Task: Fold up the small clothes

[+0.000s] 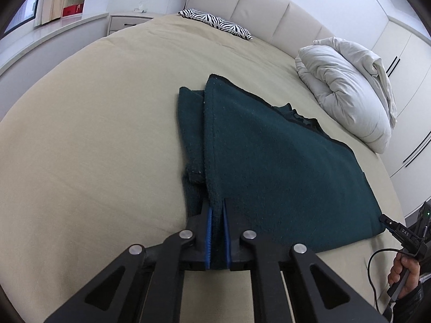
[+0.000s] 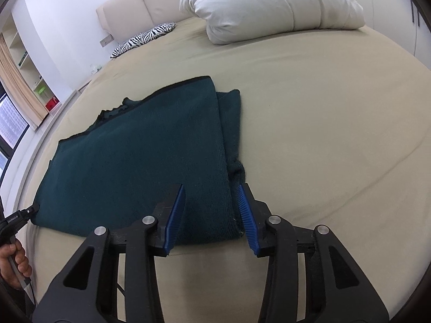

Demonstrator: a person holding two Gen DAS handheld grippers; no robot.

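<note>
A dark green knit garment (image 1: 269, 161) lies partly folded on the beige bed sheet (image 1: 94, 134), its sleeves tucked under the side edges. My left gripper (image 1: 217, 208) is shut on the garment's near left corner, cloth pinched between the blue pads. In the right wrist view the garment (image 2: 134, 167) fills the middle. My right gripper (image 2: 211, 196) is open, its blue fingers (image 2: 175, 215) astride the garment's near right corner, just above the cloth. Each view shows the other hand-held gripper at its edge.
A rolled white duvet (image 1: 347, 88) lies at the far right of the bed. A zebra-print pillow (image 1: 215, 23) sits by the padded headboard (image 1: 269, 8). A nightstand (image 1: 126, 21) and a window ledge stand to the left, wardrobe doors to the right.
</note>
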